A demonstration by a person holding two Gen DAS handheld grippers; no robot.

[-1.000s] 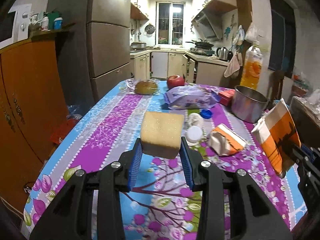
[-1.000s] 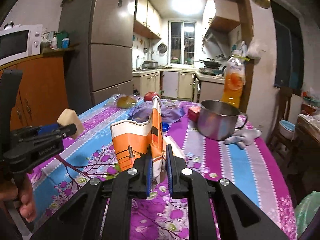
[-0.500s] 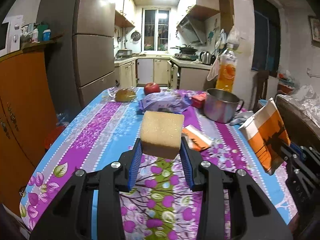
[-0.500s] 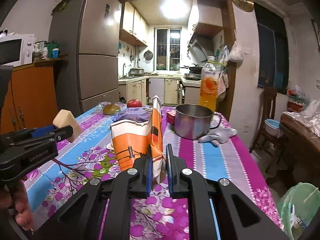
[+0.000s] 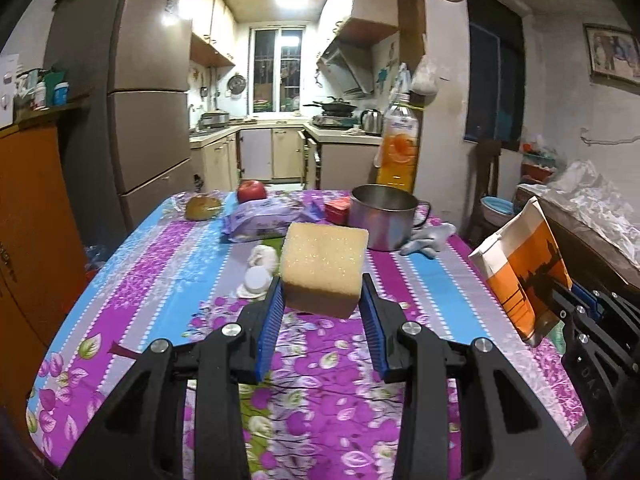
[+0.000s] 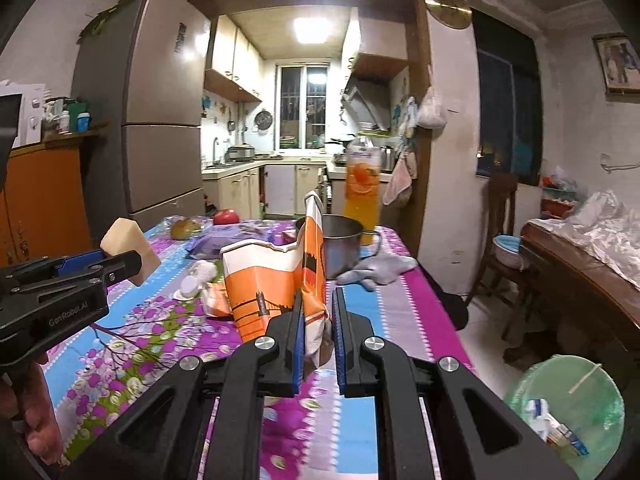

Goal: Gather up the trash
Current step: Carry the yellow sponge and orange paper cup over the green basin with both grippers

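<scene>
Trash is held above the flowered table (image 5: pixel 168 248): the left gripper (image 5: pixel 322 300) clamps a yellow sponge (image 5: pixel 324 264), and the right gripper (image 6: pixel 316 320) pinches an orange-and-white packet (image 6: pixel 268 280).

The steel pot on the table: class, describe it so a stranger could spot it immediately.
Start at the long table with the purple-and-blue flowered cloth and look to its far end, below the tall orange juice bottle. The steel pot stands there beside a grey glove; it is the only shiny metal vessel, open-topped, with a side handle.
</scene>
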